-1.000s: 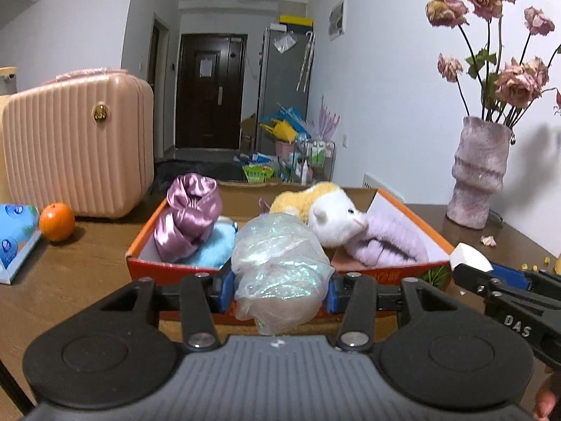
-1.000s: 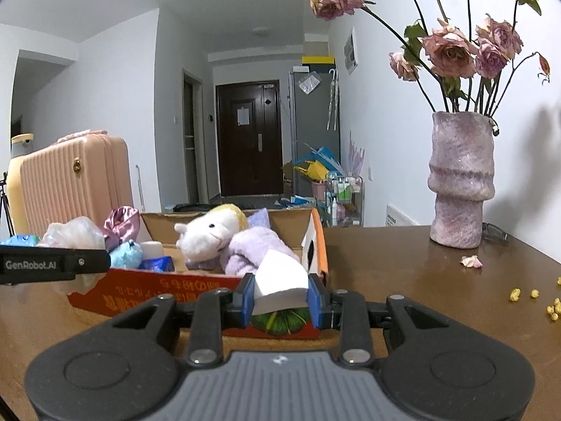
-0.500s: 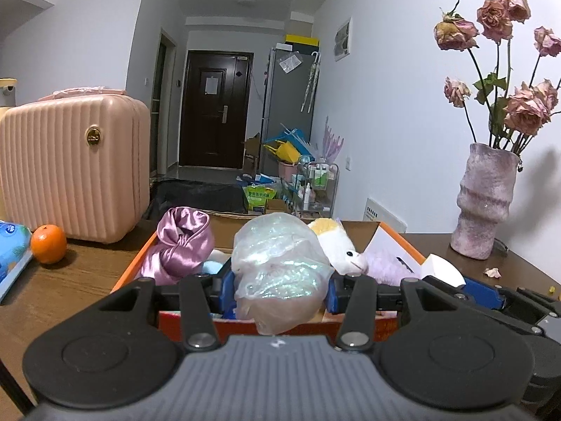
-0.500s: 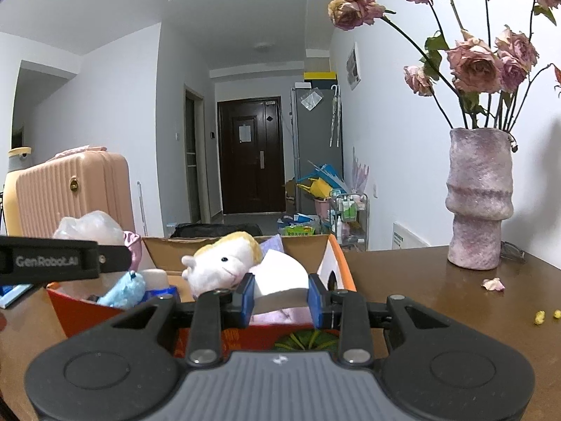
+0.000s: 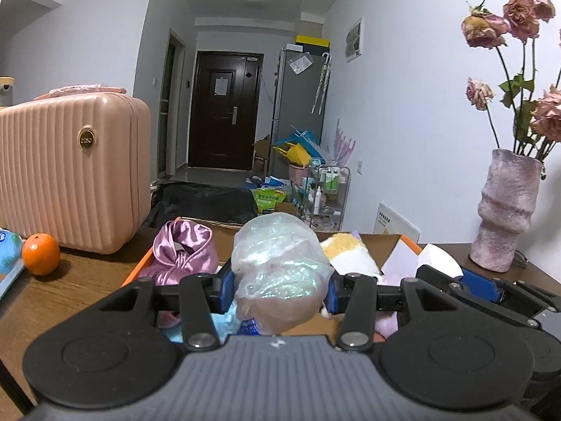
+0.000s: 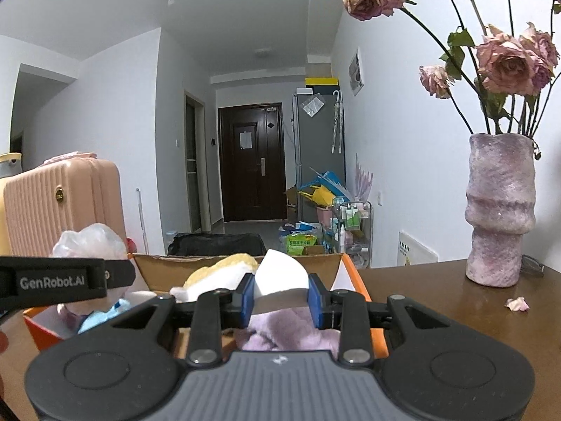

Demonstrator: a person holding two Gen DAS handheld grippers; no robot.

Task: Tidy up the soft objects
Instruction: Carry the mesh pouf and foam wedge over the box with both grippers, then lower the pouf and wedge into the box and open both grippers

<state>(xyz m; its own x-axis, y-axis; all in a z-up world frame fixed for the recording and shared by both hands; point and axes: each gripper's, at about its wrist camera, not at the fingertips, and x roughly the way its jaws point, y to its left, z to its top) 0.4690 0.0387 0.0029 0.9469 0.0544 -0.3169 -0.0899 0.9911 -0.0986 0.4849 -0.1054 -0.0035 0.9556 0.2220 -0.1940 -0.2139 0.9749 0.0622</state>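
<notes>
My left gripper (image 5: 278,286) is shut on a crumpled clear plastic bag (image 5: 280,266) and holds it over the near edge of an orange cardboard box (image 5: 138,270). My right gripper (image 6: 280,296) is shut on a white sponge-like block (image 6: 280,275), held above the same box (image 6: 356,279). In the box lie a purple satin pouch (image 5: 182,254), a white and yellow plush toy (image 5: 350,256), a lilac knitted piece (image 6: 280,331) and a light blue soft item (image 6: 105,315). The left gripper's arm (image 6: 52,280) crosses the right wrist view at the left.
A pink ribbed suitcase (image 5: 66,172) and an orange (image 5: 40,254) stand on the brown table at the left. A pink vase (image 6: 499,210) of dried roses stands at the right, with a fallen petal (image 6: 517,303) near it. A hallway lies beyond the table.
Both grippers have moved forward over the box with their loads still held. The box now sits lower and closer in both views.
</notes>
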